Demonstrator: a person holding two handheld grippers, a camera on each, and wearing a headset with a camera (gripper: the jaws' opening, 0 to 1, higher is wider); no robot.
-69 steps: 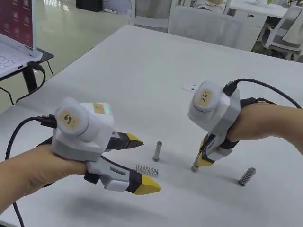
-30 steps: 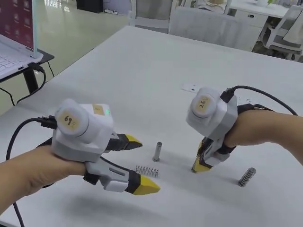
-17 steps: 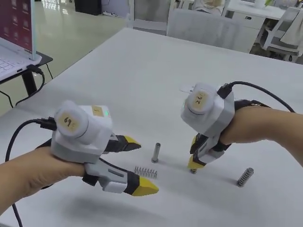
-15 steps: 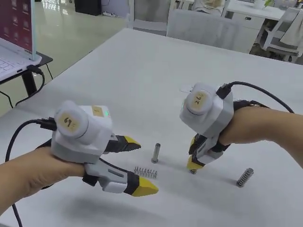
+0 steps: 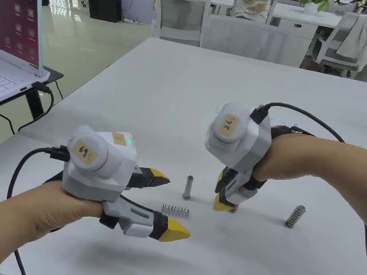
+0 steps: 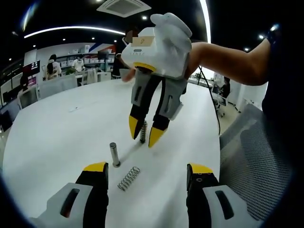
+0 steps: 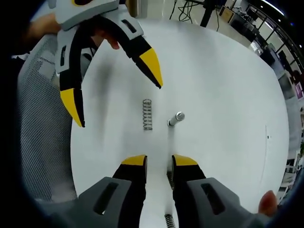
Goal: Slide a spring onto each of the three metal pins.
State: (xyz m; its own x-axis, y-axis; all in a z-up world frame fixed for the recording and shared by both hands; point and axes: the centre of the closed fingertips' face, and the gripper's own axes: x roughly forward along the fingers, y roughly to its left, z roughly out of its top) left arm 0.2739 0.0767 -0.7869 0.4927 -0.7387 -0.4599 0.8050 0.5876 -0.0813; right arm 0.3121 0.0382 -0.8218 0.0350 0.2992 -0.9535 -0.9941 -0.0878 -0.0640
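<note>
- the left claw (image 5: pixel 165 203) hovers low over the desk (image 5: pixel 172 103), its jaws spread wide and gripping nothing.
- a loose spring (image 5: pixel 175 211) lies flat on the desk between the two yellow tips and touches neither.
- just beyond it, a bare metal pin (image 5: pixel 187 187) stands upright, apart from both claws.
- the right claw (image 5: pixel 223 201) points down at the desk with its jaws parted only a little; in the left gripper view they straddle a spring-covered pin (image 6: pixel 143 131) that stands upright.
- in the right gripper view that spring sits close to one jaw's inner face; contact cannot be told, and the claw is not clamped on it.
- well to the right, a second spring (image 5: pixel 295 216) with a grey top stands alone.
</note>
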